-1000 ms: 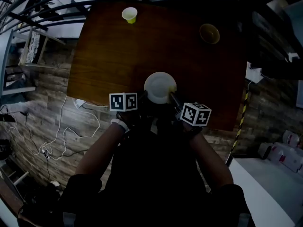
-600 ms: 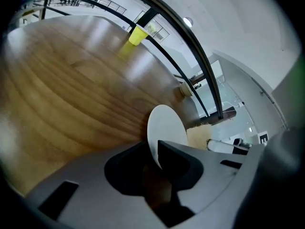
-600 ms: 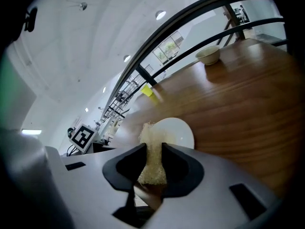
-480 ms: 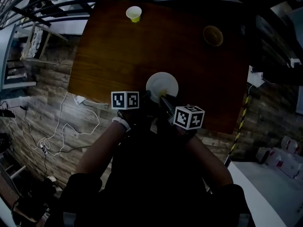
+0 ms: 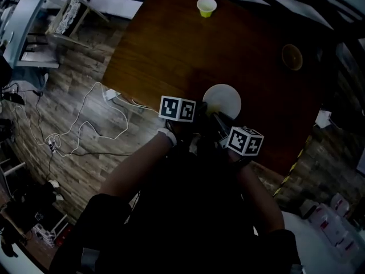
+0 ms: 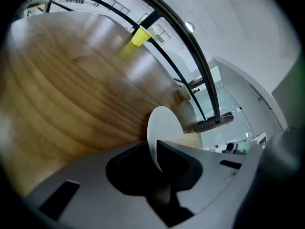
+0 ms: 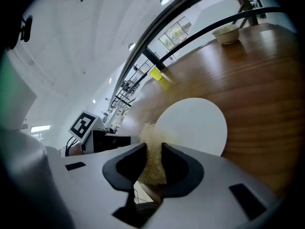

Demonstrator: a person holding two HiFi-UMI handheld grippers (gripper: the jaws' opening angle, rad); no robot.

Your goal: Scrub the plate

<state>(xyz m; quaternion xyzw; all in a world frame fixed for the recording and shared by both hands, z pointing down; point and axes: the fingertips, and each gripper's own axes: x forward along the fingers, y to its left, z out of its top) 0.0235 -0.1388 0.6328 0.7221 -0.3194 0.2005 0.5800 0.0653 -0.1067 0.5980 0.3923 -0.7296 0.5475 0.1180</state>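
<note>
Right gripper view: right tool (image 7: 153, 148) pinches fibrous tan scrubber (image 7: 153, 168) by round plate (image 7: 195, 125).

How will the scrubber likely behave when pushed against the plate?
Probably soft: the scrubber looks loosely fibrous, fraying above the right hand-held gripper. Likely light, so it should squash against the plate rather than shove it, as the left hand-held gripper pinches the rim.

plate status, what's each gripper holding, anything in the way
Left gripper shut on the plate rim. Right gripper shut on the scrub pad, at the plate's edge. Yellow cup and bowl far across the table, not in the way.
</note>
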